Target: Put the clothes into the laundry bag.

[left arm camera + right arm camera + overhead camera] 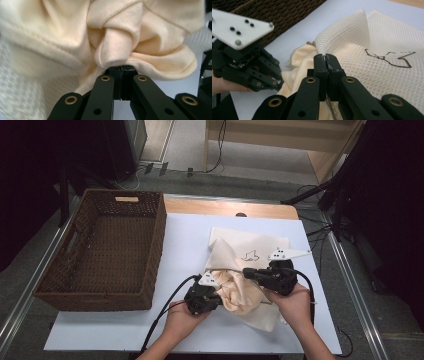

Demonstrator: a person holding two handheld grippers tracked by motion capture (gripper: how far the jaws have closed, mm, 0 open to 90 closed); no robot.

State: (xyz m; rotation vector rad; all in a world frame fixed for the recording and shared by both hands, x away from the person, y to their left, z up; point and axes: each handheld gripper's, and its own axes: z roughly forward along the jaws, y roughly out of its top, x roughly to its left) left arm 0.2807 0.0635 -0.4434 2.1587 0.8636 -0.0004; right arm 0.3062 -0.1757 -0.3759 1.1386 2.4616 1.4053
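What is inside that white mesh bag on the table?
A cream cloth bulges out of the mesh bag's open end, bunched between the left gripper and right gripper. How far it reaches inside, or what else is there, the mesh hides.

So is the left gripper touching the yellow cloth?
Touching. In the left gripper view, the left gripper has its jaws shut tight with a fold of the yellow cloth pinched at their tips.

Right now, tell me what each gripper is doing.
Left gripper: closed on the yellow cloth.
Right gripper: closed on the mesh bag.
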